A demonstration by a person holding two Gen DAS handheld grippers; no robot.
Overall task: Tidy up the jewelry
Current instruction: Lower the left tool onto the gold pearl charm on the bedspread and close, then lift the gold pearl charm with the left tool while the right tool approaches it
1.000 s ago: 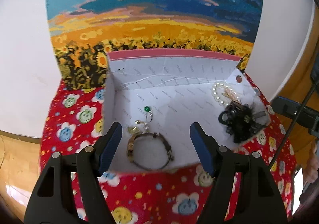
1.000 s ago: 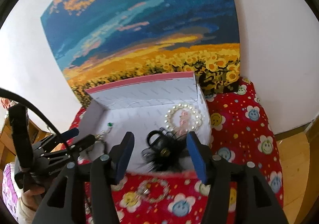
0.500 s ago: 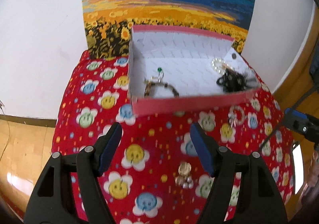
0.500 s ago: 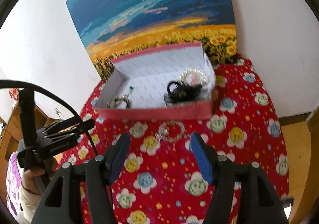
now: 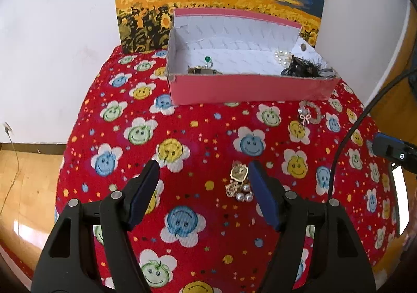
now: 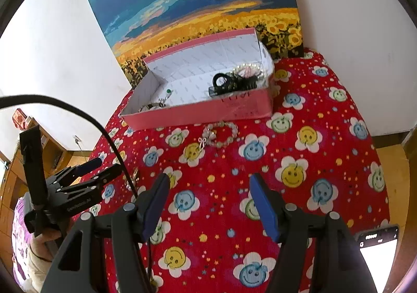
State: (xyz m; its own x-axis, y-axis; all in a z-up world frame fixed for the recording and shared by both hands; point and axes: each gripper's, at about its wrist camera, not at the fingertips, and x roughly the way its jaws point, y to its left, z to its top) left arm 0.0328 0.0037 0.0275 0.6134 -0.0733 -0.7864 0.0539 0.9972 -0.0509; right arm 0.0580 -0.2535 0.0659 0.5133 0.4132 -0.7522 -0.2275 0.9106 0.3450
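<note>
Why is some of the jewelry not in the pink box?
Two pieces lie loose on the red cloth: a gold and pearl earring pair between the left gripper's closing jaws, untouched, and a beaded bracelet just in front of the pink box. The rest sits inside.

Both the left gripper and the right gripper are matte black, triangular-framed clamps with dark blue finger pads, silver screws and a black cable, beside a purple patterned sleeve.
</note>
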